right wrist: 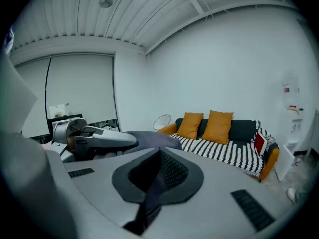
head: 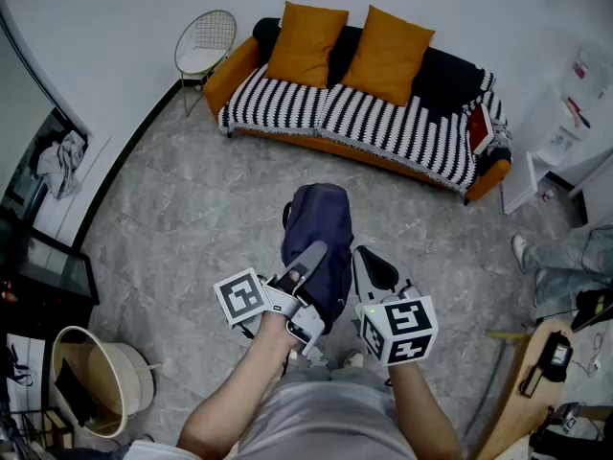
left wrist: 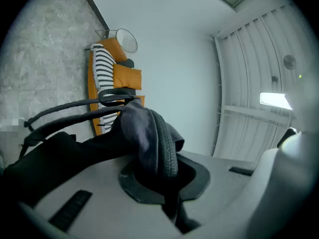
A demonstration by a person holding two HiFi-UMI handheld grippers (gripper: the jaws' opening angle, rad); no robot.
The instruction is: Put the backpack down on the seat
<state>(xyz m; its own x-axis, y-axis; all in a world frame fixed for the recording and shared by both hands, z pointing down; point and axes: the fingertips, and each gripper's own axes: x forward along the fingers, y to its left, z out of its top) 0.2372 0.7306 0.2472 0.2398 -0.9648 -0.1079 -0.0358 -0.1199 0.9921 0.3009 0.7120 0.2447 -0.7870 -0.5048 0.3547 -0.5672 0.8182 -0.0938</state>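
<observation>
The person stands on the grey stone floor (head: 182,218) facing the sofa (head: 383,123), a gripper in each hand and the backpack (head: 321,223) between the two; the dark blue bag hangs in the air in front of the person's body, over the floor and well apart from the sofa, so it is not yet on the seat. The left gripper (head: 311,254) is clenched on the backpack; its own view shows a fold of the fabric with a zip edge pinched between the pads, and black straps loop away to the left of it. The right gripper (head: 370,262) sits just beside the bag on the other side; in its view the jaws are closed together on a thin strip of dark fabric that runs down between the pads — a small part of the backpack, it seems, though which part cannot be made out.

The sofa stands against the white wall; a black-and-white striped cover lies over its seat, and two orange cushions (head: 305,41) lean upright against the dark backrest. A red item (head: 479,127) rests at the sofa's right end. A wire chair (head: 204,44) stands just beside the sofa's left arm; a pale round basket (head: 96,377) sits on the floor at the person's left — near the dark furniture along that wall.
</observation>
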